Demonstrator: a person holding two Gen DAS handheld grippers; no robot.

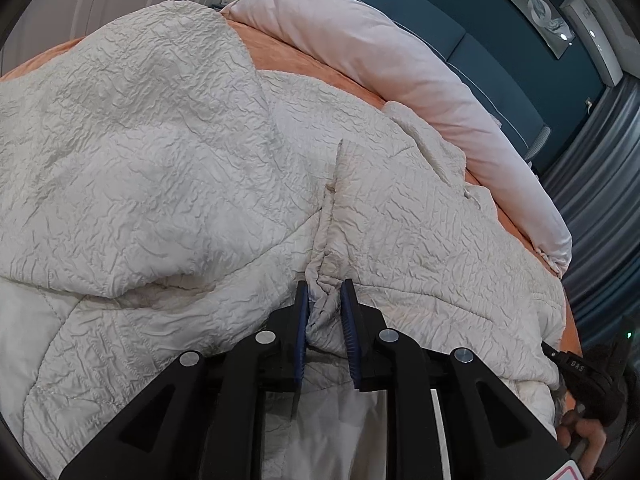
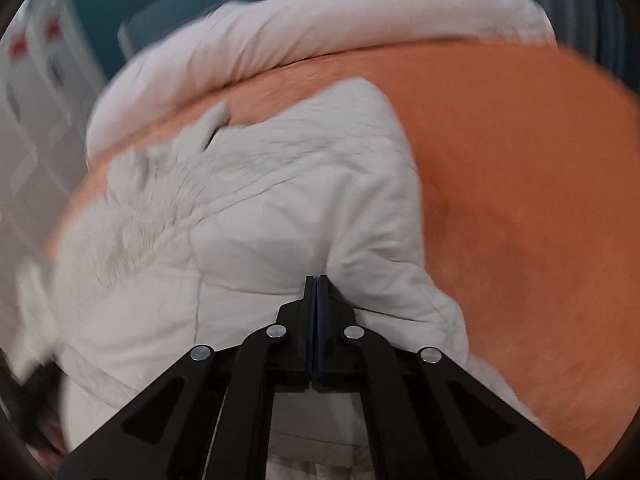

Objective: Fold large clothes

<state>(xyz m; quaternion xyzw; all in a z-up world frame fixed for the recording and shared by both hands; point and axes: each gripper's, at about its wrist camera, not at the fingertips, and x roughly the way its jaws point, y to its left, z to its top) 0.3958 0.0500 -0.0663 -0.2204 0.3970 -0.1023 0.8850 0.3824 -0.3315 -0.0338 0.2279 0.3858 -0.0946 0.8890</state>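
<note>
Jacket (image 1: 168, 152) lay on the bed (image 2: 520, 168), bunched between left gripper (image 1: 326, 300) jaws at lower centre; right gripper (image 2: 316, 280) clenched empty.

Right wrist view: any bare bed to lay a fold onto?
Yes: open orange sheet, bordered by the white jacket on its left and the pale duvet roll behind. Left wrist view is crowded: jacket covers nearly everything, with only a thin orange strip under the duvet.
</note>
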